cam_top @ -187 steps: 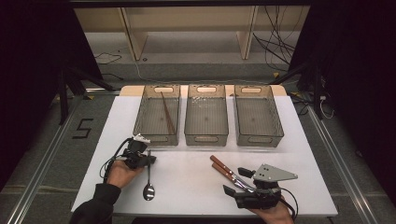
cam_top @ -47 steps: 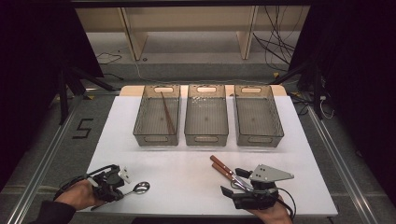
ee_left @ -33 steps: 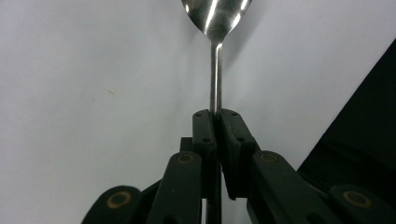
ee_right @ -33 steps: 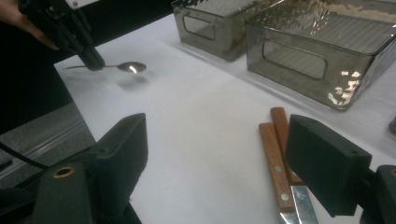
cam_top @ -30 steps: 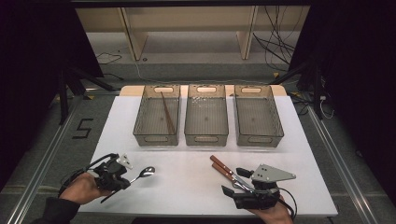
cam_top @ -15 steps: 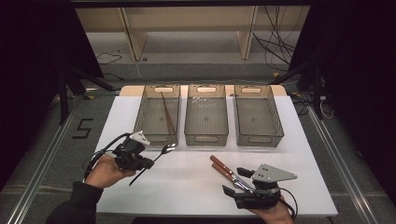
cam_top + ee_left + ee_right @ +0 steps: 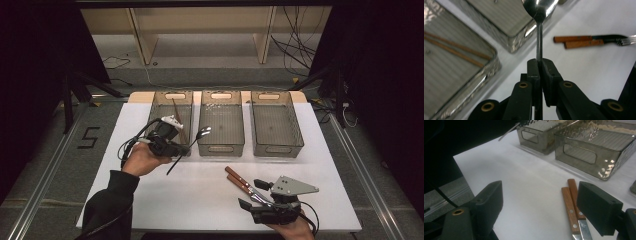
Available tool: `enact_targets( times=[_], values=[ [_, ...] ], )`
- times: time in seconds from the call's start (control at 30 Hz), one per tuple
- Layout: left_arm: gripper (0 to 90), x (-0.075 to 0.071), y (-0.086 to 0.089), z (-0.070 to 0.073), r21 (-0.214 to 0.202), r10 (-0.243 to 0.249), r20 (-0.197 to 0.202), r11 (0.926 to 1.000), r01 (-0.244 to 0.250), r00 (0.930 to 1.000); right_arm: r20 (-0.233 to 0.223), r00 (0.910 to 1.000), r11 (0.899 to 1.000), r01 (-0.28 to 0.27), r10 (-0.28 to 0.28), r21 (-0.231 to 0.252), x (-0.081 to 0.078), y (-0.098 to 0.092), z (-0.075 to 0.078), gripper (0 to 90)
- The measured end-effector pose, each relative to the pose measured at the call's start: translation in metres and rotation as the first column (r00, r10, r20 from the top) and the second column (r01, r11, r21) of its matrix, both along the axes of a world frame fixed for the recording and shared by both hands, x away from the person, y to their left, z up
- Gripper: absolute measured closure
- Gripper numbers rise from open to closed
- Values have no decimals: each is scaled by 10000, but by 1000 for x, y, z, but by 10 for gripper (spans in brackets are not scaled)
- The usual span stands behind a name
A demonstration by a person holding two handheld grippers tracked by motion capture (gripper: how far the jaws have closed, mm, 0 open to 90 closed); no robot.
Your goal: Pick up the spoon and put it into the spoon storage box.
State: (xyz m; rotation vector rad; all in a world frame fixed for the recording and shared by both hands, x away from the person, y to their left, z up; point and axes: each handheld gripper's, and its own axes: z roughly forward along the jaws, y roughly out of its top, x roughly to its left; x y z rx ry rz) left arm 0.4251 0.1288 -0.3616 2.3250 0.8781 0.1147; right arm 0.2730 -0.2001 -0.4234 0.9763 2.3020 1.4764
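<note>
You have a shiny silver spoon (image 7: 539, 10) between the black jaws of your left gripper (image 7: 175, 148). The table (image 7: 200, 190) is plain white. The three bins (image 7: 222, 122) are smoky grey and see-through, with a ribbed floor and a dimpled, glittering rim. Brown chopsticks (image 7: 454, 51) lie in the leftmost one. The two knives (image 7: 574, 212) have reddish-brown wooden handles with pale rivets and steel blades. Your right gripper (image 7: 267, 210) is black with a grey plate

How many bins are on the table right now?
3, in a row along the far edge: left bin holding chopsticks, middle bin, right bin. None looks hidden.
</note>
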Motion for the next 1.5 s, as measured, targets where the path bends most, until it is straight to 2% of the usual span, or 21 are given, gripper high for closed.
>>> enact_targets(
  times=[0.13, 0.23, 0.3, 0.33, 0.37, 0.53, 0.57, 0.8, 0.97, 1.13, 1.27, 1.43, 1.5],
  values=[
    [847, 15, -16, 3, -273, 49, -58, 9996, -51, 10000, 20, 10000, 10000, -12, 11, 48, 0, 0, 0, 220],
    [847, 29, -25, 7, -610, 254, -152, 9978, -263, 9996, 25, 10000, 9999, -11, 11, 111, 0, 0, 0, 219],
    [847, 38, -31, 10, -588, 327, -100, 9977, -332, 9994, 39, 10000, 9999, -28, 28, 107, 0, -1, 0, 219],
    [847, 38, -31, 10, -588, 327, -100, 9977, -332, 9994, 36, 10000, 9999, -35, 35, 101, 0, -1, 0, 219],
    [847, 47, -37, 15, -552, 366, -123, 9978, -372, 9993, 22, 10000, 9999, -47, 46, 109, 0, -1, 0, 219],
    [847, 67, -51, 25, -371, 589, 169, 9976, -583, 9981, -8, 10000, 9999, -63, 63, 140, 0, -2, -1, 219],
    [847, 70, -53, 26, -295, 575, 230, 9980, -568, 9981, -11, 10000, 9999, -72, 73, 142, 0, -2, -1, 219],
    [847, 93, -64, 27, -459, 934, 269, 9947, -921, 9953, -49, 9999, 9998, -94, 95, 147, 0, -3, -1, 219],
    [847, 102, -75, 28, -382, 943, 361, 9949, -929, 9949, -40, 9999, 9998, -125, 126, 161, 0, -3, -1, 220],
    [846, 108, -82, 23, -409, 1047, 341, 9938, -1033, 9939, -27, 9999, 9998, -126, 126, 158, 0, -4, -1, 220],
    [846, 116, -87, 7, -306, 1321, 303, 9909, -1312, 9908, -23, 9999, 9998, -142, 143, 170, 0, -4, -1, 220],
    [846, 122, -85, -8, -359, 1549, 314, 9875, -1537, 9874, -55, 9998, 9997, -188, 188, 147, 0, -3, -1, 220],
    [846, 123, -85, -12, -427, 1646, 202, 9856, -1636, 9862, -44, 9998, 9997, -213, 214, 149, 0, -3, -1, 220]
  ],
)
